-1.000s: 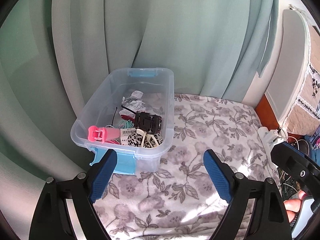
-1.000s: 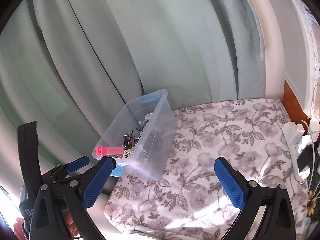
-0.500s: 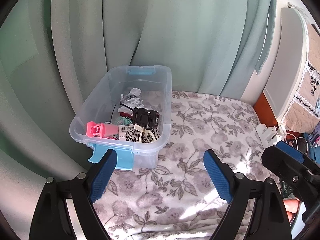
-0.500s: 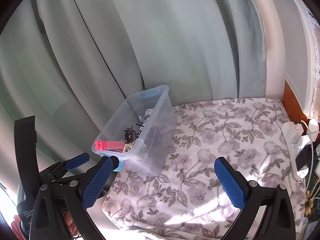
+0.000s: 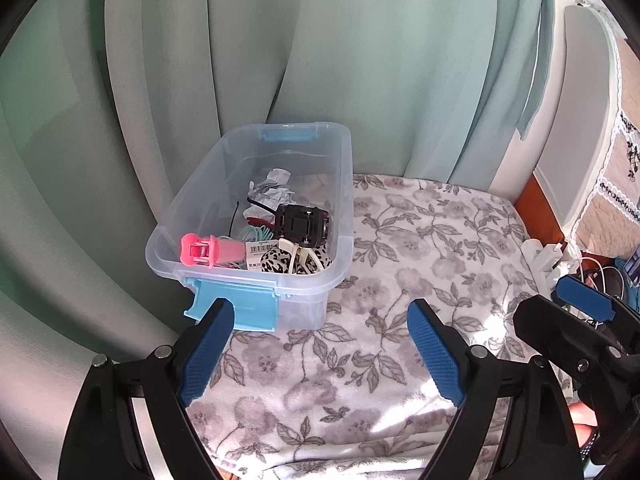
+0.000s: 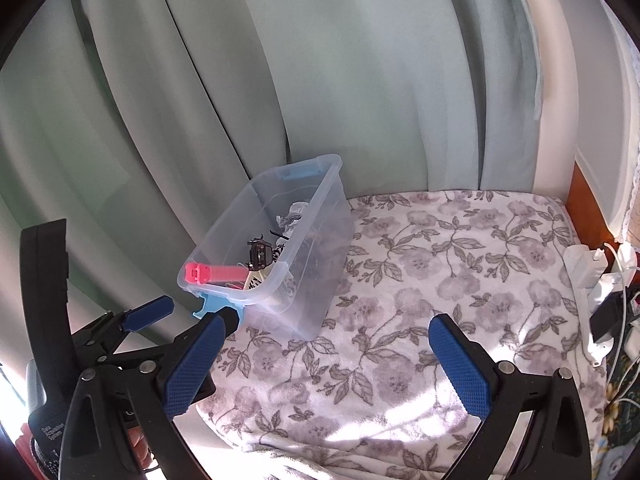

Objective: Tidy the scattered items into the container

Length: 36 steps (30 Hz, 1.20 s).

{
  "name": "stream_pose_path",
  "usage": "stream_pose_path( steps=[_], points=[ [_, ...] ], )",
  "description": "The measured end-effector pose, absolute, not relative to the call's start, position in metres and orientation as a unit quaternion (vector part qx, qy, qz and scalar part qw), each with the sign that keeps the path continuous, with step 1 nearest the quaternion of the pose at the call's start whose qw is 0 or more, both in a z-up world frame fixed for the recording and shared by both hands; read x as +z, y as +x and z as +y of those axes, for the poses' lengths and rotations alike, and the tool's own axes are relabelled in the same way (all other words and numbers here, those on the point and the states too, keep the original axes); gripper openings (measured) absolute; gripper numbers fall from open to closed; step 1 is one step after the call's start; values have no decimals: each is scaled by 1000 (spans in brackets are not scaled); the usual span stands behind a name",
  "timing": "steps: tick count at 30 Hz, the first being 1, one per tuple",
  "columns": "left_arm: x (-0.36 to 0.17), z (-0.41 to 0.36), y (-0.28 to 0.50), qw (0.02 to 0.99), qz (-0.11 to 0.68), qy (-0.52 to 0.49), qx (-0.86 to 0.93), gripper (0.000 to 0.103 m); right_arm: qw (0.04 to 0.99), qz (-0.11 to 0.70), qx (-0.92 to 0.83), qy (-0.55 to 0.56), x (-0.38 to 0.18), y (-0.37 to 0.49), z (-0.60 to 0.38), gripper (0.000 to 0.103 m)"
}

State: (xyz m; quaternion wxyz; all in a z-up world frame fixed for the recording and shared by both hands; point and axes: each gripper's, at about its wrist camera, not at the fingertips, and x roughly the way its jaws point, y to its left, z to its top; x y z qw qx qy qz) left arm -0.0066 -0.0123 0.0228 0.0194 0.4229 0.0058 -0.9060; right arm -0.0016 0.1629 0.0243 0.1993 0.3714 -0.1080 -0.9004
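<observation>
A clear plastic bin (image 5: pixel 344 184) with blue latches stands at the left edge of a floral blanket (image 5: pixel 420 264); it also shows in the right wrist view (image 6: pixel 320 216). Inside lie a pink clip-like tool (image 5: pixel 210 250), a black toy car (image 5: pixel 302 222), crumpled paper (image 5: pixel 270 190), a leopard-print item (image 5: pixel 280 262) and other small things. My left gripper (image 5: pixel 320 350) is open and empty, in front of the bin. My right gripper (image 6: pixel 328 364) is open and empty, over the blanket to the right of the bin.
Pale green curtains (image 5: pixel 320 60) hang right behind and left of the bin. A white power strip with plugs and cables (image 6: pixel 592 276) lies at the blanket's right edge. A wooden edge (image 5: pixel 536 208) and white panel stand at the right.
Both grippers have pulled back and up from the bin, so more blanket shows. Both stay open and empty. The bin's contents have not moved.
</observation>
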Motion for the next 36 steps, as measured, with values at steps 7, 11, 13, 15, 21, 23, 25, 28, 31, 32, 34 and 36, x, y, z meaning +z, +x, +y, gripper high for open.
stream_pose_path(
  steps=[7, 11, 13, 15, 21, 23, 25, 28, 31, 32, 34, 36],
  points=[
    [19, -14, -7, 28, 3, 427, -904, 89, 196, -102, -898, 382, 23, -6, 158, 103],
    [13, -16, -7, 26, 9, 433, -901, 89, 194, -97, -896, 388, 22, -8, 155, 103],
    [11, -16, -7, 25, 8, 434, -900, 89, 193, -95, -895, 392, 21, -9, 154, 103],
    [9, -16, -8, 25, 7, 435, -900, 89, 193, -93, -893, 395, 20, -11, 152, 103],
    [8, -23, -9, 28, 13, 432, -901, 89, 193, -86, -891, 401, 19, -13, 147, 103],
    [9, -25, -9, 28, 13, 431, -902, 89, 194, -84, -891, 402, 18, -14, 145, 103],
    [9, -26, -9, 28, 16, 429, -903, 89, 194, -80, -891, 402, 19, -15, 145, 103],
    [8, -29, -9, 27, 18, 428, -903, 89, 194, -75, -892, 401, 20, -15, 143, 103],
    [8, -30, -11, 26, 19, 429, -903, 89, 193, -74, -891, 403, 20, -15, 142, 103],
    [8, -30, -11, 26, 20, 429, -903, 89, 193, -73, -891, 405, 19, -15, 141, 103],
    [8, -30, -12, 26, 21, 430, -902, 89, 193, -71, -890, 406, 19, -15, 141, 103],
    [8, -30, -13, 25, 25, 431, -902, 89, 193, -69, -891, 406, 19, -15, 141, 103]
  ],
)
